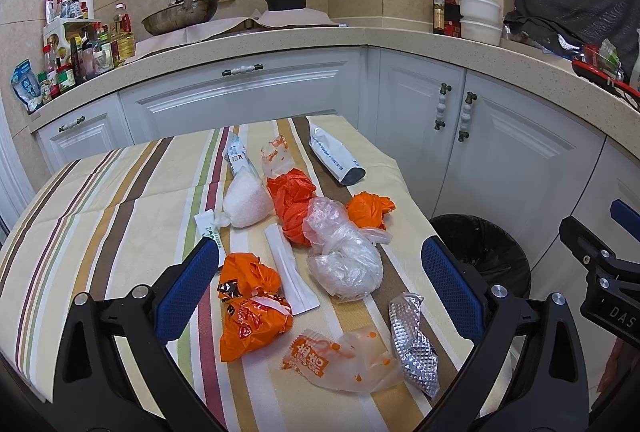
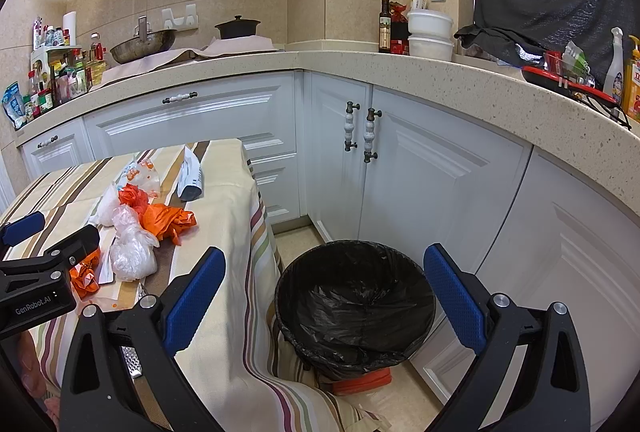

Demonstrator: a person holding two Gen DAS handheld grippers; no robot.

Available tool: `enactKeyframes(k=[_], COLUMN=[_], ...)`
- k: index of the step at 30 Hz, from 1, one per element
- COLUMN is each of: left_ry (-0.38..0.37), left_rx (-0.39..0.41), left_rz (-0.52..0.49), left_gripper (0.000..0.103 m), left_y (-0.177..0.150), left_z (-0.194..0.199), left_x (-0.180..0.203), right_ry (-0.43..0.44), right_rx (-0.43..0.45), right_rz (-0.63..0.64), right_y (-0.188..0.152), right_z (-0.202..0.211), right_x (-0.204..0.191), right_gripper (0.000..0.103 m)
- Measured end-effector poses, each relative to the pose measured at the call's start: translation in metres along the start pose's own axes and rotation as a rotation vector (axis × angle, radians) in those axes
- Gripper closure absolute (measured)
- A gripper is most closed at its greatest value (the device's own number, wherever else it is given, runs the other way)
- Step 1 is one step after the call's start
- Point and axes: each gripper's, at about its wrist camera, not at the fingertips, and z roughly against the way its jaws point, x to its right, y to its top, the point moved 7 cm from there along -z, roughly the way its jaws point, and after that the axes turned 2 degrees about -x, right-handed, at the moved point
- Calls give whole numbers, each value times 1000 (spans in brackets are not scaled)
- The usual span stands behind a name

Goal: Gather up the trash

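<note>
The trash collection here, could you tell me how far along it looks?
Barely begun. Done: nothing visible inside the bin but its black liner. In hand: nothing; the left gripper is open above the table, and the right gripper is open over the bin. Left: orange bags, clear bags, foil wrapper, white pouch and other wrappers.

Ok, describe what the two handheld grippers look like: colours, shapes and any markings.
Both look alike. The left gripper has two black angular plastic arms with silver round bolts, each ending in a blue textured rubber pad. The right gripper is built the same, with blue textured pads. Seen from the other camera, the left body reads "GenRobot.AI" in white and the right shows white letters "DAS". No cables or sleeves are visible.
</note>
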Motion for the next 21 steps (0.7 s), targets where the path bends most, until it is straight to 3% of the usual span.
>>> enactKeyframes(k=[16,21], left_ry=[-2,28], left_rx=[-4,-35], left_rz=[10,34], left_gripper=[4,4], left_y=[-8,-21], left_z=[-1,-1], left_x=[-5,-30], right_ry=[22,72], right_rx=[-13,-27], right_rz=[7,12], right_y=[-4,-16], right_z=[-5,-4], right_x=[-4,-20], right_gripper=[6,6])
